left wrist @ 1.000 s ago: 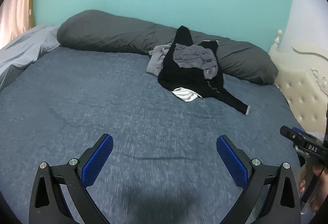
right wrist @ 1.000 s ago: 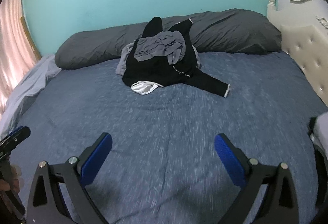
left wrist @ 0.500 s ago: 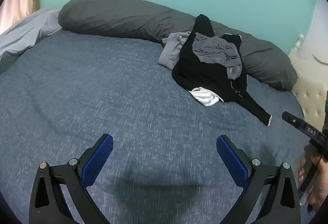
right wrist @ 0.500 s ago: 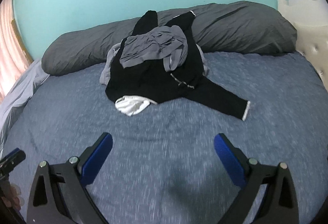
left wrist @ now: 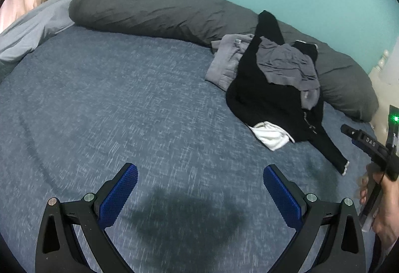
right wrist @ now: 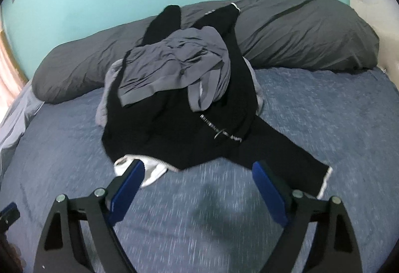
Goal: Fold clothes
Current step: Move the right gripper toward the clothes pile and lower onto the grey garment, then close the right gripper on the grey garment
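A heap of clothes lies on the blue bed against the grey pillows: a black long-sleeved top (right wrist: 179, 133) (left wrist: 269, 95), grey shorts (right wrist: 179, 63) (left wrist: 286, 66) on top of it, a light grey garment (left wrist: 227, 63) under its left side and a white piece (right wrist: 149, 170) (left wrist: 271, 135) at its near hem. My right gripper (right wrist: 198, 170) hovers just before that hem, its jaws closing but still wide, nothing between them. My left gripper (left wrist: 200, 175) is open over bare bedspread, left of the heap.
Long dark grey pillows (left wrist: 154, 8) (right wrist: 299, 31) run along the teal wall. A pale blue sheet (left wrist: 27, 31) is bunched at the left edge. A cream padded headboard (right wrist: 389, 48) stands at the right. A hand (left wrist: 384, 208) holds the other gripper's handle at the right.
Both grippers have moved forward and lower towards the heap, which now looms larger. The right gripper's fingertips have reached the black top's near hem and its jaws have narrowed slightly.
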Motion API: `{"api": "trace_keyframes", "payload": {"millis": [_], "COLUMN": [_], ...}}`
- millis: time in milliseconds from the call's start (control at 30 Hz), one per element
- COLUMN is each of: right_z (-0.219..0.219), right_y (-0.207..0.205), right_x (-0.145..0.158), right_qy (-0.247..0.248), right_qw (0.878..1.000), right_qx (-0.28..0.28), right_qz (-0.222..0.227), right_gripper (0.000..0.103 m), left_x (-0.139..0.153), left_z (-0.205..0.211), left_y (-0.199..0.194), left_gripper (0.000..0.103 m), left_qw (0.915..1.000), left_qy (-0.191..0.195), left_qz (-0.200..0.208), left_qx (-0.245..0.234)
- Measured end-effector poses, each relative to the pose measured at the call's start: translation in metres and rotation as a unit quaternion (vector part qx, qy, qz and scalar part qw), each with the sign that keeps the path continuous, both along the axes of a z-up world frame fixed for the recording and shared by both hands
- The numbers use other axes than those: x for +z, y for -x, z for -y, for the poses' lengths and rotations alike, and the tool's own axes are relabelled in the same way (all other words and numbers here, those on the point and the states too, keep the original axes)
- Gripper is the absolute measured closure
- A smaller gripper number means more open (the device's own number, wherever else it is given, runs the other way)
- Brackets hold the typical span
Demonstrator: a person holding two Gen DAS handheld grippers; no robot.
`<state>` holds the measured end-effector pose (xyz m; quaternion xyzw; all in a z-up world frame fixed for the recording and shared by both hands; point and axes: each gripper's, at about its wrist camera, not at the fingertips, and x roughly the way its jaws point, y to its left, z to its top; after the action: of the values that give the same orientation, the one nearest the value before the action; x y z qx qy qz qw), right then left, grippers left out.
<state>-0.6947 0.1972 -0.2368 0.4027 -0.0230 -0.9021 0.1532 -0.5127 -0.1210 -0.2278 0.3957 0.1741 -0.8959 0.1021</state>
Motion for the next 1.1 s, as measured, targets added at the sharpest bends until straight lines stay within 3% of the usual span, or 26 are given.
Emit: {"api": "trace_keyframes", "payload": {"millis": [433,800,967,1033,1100], "right_z": [0.028,0.046,0.046,0.047,0.049], "right_y": [0.101,0.149,0.156,0.155,0.152], "right_x": [-0.040,-0.067,-0.075,-0.075,-0.071], "right_qy": [-0.014,-0.027,-0.018,-0.016,-0.019], "right_qw": [1.000,0.999,0.999,1.000,1.000], "right_qx": [-0.012,-0.026,-0.028,-0.021,-0.013], "right_qz": [0.019,0.017,0.020,0.018,0.005], "right_gripper": [0.014,0.015,0.040,0.053,0.075], "left_x": [-0.038,-0.051,-0.056,-0.058,-0.058], "left_z": [0.032,0.048,0.051,0.051,0.050], "left_y": [0.039,0.043,0.038,0.036,0.034], "left_gripper": [0.000,0.000,0.000,0.000,0.000], "left_qw": [0.9989,0.9988,0.9988,0.9987,0.9987], "left_qy": [-0.015,-0.017,-0.018,-0.019,-0.020], "left_qz": [0.037,0.039,0.040,0.041,0.040], "left_qx": [0.024,0.024,0.023,0.023,0.022]}}
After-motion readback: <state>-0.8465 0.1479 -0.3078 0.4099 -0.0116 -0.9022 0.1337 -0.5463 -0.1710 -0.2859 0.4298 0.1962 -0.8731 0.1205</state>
